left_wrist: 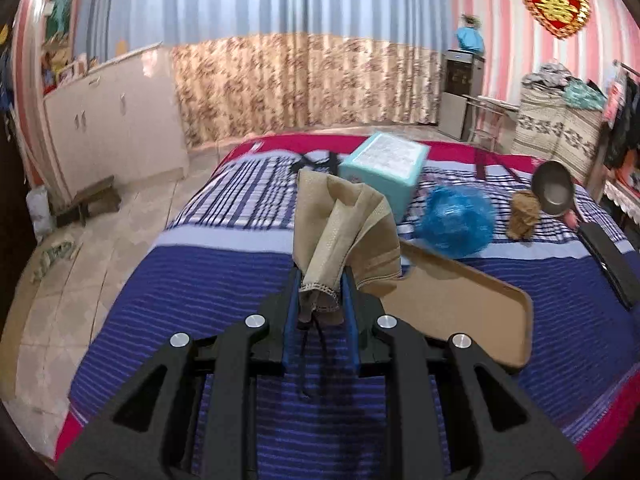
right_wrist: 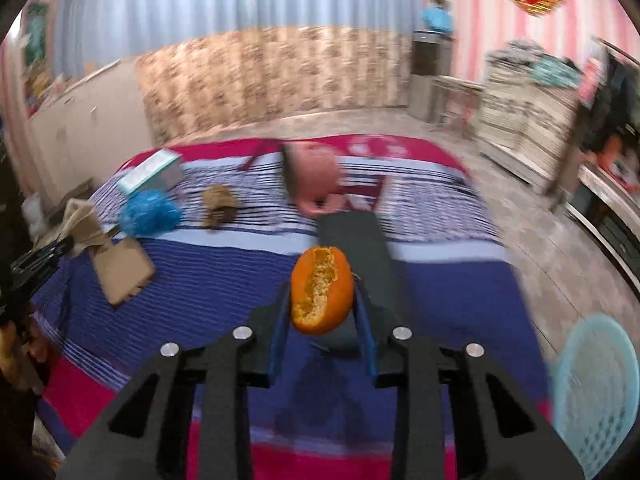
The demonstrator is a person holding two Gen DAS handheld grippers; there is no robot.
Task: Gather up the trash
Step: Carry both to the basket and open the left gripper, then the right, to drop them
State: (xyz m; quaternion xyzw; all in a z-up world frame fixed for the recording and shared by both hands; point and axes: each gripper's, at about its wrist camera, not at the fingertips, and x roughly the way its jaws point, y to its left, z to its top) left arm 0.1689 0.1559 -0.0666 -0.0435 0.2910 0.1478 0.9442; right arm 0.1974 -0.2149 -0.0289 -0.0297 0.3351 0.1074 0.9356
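My left gripper (left_wrist: pixel 322 284) is shut on a tan cloth bag (left_wrist: pixel 344 228) and holds it above the striped bed cover (left_wrist: pixel 224 280). The bag also shows at the left of the right wrist view (right_wrist: pixel 82 224). My right gripper (right_wrist: pixel 322 300) is shut on an orange peel (right_wrist: pixel 322 292), held above the bed. A crumpled blue plastic bag (left_wrist: pixel 454 220) (right_wrist: pixel 148 212) and a brown crumpled scrap (left_wrist: pixel 522 216) (right_wrist: pixel 220 204) lie on the bed. A flat cardboard piece (left_wrist: pixel 460 308) (right_wrist: pixel 124 268) lies near the left gripper.
A teal box (left_wrist: pixel 384 168) (right_wrist: pixel 154 176) sits at the bed's far part. A dark pan (left_wrist: pixel 554 188) and a black flat object (left_wrist: pixel 610 264) (right_wrist: pixel 356 248) lie on the right. A light-blue plastic basket (right_wrist: pixel 596 396) stands on the floor at the right. Cabinets (left_wrist: pixel 116 120) line the left wall.
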